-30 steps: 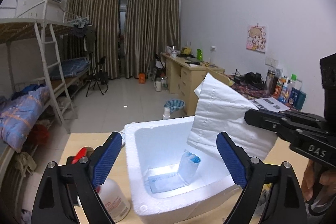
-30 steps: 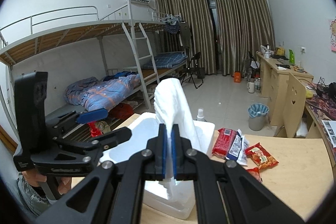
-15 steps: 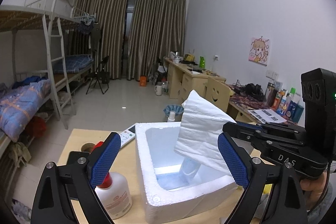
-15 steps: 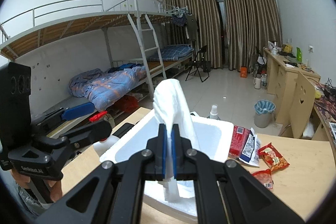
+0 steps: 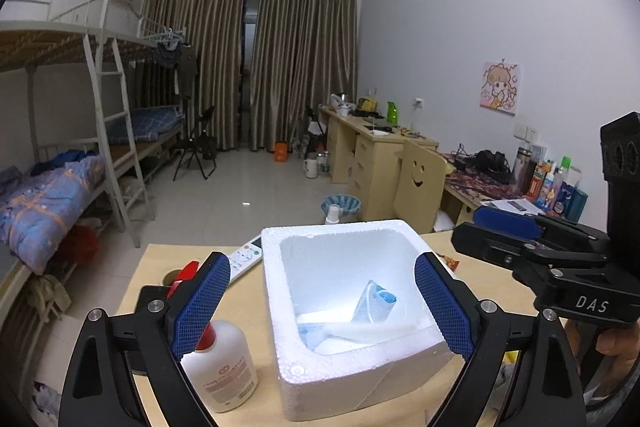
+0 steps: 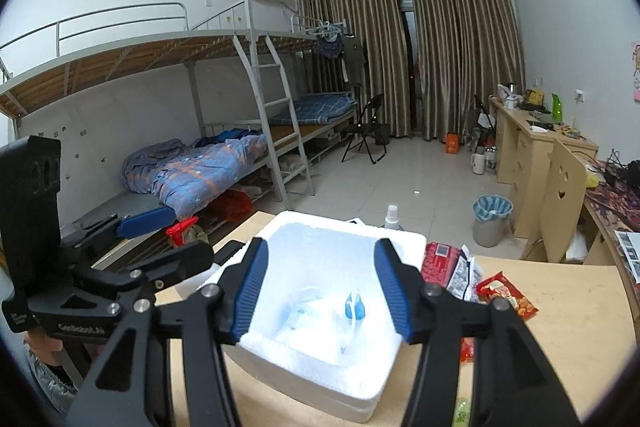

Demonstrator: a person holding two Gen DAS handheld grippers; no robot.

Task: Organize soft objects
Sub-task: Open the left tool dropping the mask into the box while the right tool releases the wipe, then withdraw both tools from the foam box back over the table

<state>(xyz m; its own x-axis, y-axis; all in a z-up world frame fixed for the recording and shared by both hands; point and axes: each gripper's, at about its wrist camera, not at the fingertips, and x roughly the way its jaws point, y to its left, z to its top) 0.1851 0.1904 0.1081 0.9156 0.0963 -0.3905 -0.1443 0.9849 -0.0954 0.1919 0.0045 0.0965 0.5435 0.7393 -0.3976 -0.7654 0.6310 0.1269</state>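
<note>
Lettering "DAS" marks the right tool (image 5: 496,227)

Left tool (image 5: 322,301) wide apart over foam box (image 5: 352,355) w/ tissue packs (image 5: 374,305).

One white foam box (image 5: 352,355) stands on one wooden table (image 6: 568,311), and inside it lie what look like two soft plastic-wrapped packs (image 5: 376,305), though their outlines blur together. Beside the box stands one bottle with a red cap (image 5: 220,373) and one white remote (image 5: 246,255). Four snack packets (image 6: 468,277) lie in a cluster on the other side, and two open grippers, left (image 5: 322,307) and right (image 6: 322,293), frame the box.
</note>
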